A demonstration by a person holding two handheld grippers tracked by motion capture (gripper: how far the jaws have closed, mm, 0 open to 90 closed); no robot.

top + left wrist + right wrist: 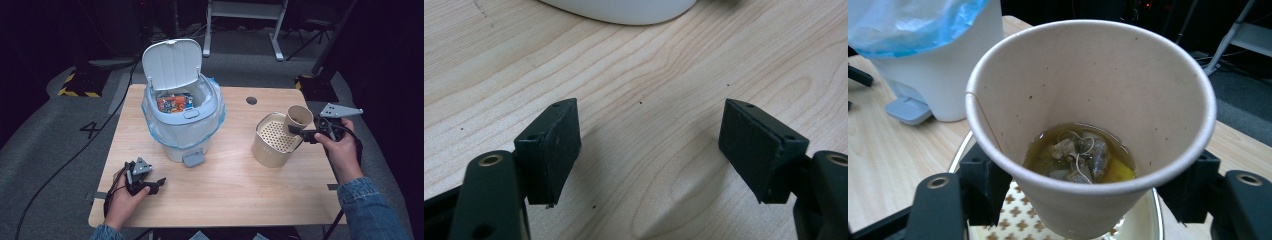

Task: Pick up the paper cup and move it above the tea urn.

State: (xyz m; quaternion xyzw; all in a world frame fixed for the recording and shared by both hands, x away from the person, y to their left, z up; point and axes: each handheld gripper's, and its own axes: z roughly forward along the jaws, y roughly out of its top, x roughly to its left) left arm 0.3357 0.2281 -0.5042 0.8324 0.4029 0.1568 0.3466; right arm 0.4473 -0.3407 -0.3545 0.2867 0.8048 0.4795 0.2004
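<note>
High view: my left gripper rests on the tabletop, jaws apart, nothing between them. My right gripper is clamped on the paper cup, held over the strainer can. The cup's long axis is tilted, mouth facing me. Tip slowly so tea and teabag land on the perforated insert.

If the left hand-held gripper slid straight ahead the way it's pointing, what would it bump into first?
Probably the white bin. The left hand-held gripper is open and sits low over the bare wooden table, and the left gripper view shows nothing between its jaws and the bin's rounded base just ahead, though depth is hard to judge.
</note>
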